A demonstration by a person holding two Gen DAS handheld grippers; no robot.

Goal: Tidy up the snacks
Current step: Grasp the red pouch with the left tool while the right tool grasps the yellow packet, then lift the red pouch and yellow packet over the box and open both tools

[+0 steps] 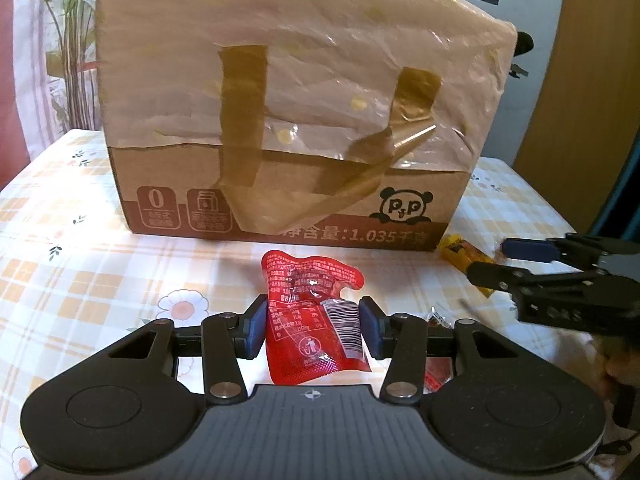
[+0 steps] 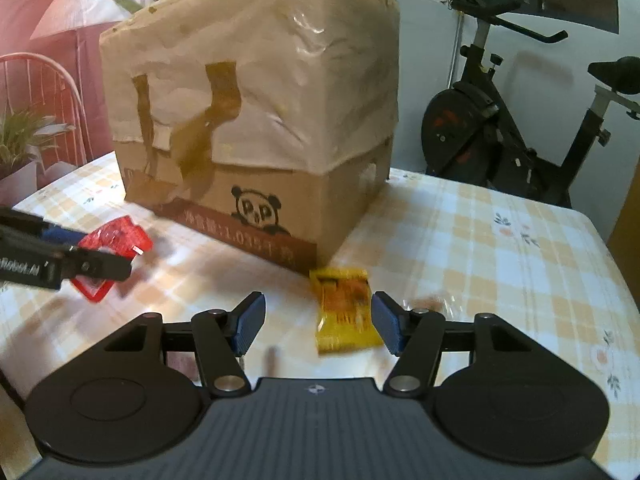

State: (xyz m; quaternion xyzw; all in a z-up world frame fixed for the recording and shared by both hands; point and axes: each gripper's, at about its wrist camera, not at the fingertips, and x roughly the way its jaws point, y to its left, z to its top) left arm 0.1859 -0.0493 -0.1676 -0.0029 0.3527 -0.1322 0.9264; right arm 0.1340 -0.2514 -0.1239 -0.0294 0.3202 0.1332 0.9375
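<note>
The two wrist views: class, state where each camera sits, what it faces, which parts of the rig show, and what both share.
Left wrist: on the left gripper, facing the cardboard box; its pads clamp a red packet; the right gripper shows at right.
Right wrist: on the right gripper, facing the box corner; its open pads flank a yellow packet; the left gripper shows at left.
Shared: box, both packets, checked tablecloth.

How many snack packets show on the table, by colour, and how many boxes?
Red snack packet: 1, clamped in the left gripper
Yellow snack packet: 1, lying between the open pads of the right gripper
Cardboard box: 1
A small wrapper edge beside the left gripper is too hidden to count.
Total: 3
</note>
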